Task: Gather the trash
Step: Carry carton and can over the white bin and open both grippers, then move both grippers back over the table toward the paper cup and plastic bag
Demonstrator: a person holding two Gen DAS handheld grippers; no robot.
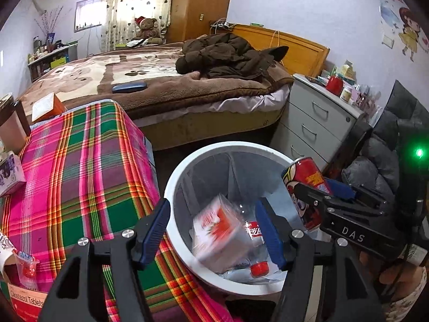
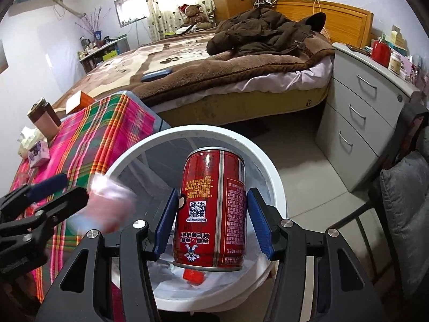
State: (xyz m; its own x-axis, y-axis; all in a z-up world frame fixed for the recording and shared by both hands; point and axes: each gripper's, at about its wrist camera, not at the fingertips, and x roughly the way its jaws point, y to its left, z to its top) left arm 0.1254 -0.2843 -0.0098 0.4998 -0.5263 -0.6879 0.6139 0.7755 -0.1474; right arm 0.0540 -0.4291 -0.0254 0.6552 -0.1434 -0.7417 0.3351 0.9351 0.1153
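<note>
My left gripper stands open over the white round bin. A blurred white-and-red carton is loose in the bin's mouth, between the blue pads and touching neither. Under it lies a clear plastic bottle with a red cap. My right gripper is shut on a red drink can, held upright above the bin. In the left wrist view the can hangs at the bin's right rim. The right wrist view shows the left gripper beside the blurred carton.
A pink-and-green plaid cloth covers a low stand left of the bin, with a tablets box, a small plastic cup and a tissue box on it. Behind are a bed and grey drawers. A padded chair stands on the right.
</note>
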